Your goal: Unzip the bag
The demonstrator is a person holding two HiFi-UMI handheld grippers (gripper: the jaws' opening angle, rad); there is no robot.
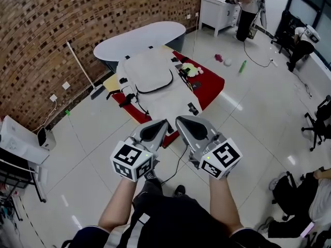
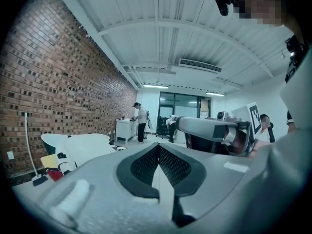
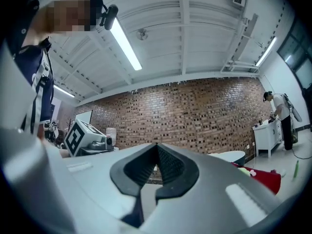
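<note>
The white bag [image 1: 150,75] lies flat on a low table with a red cloth [image 1: 211,86], its black zipper curving across the front. Both grippers hang in the air near my body, well short of the table and touching nothing. My left gripper [image 1: 162,125] and right gripper [image 1: 181,122] sit side by side, tips pointing toward the bag. In the left gripper view the left gripper [image 2: 157,148] has its jaws together with nothing between them, and the bag [image 2: 84,151] shows low at the left. The right gripper [image 3: 157,148] is likewise shut and empty.
A small plush toy [image 1: 190,70] lies on the red cloth beside the bag. A white oval tub [image 1: 139,37] stands behind the table. A green bottle [image 1: 241,66] and small balls [image 1: 223,59] lie on the floor. A person [image 1: 248,4] stands at a white cabinet [image 1: 218,12].
</note>
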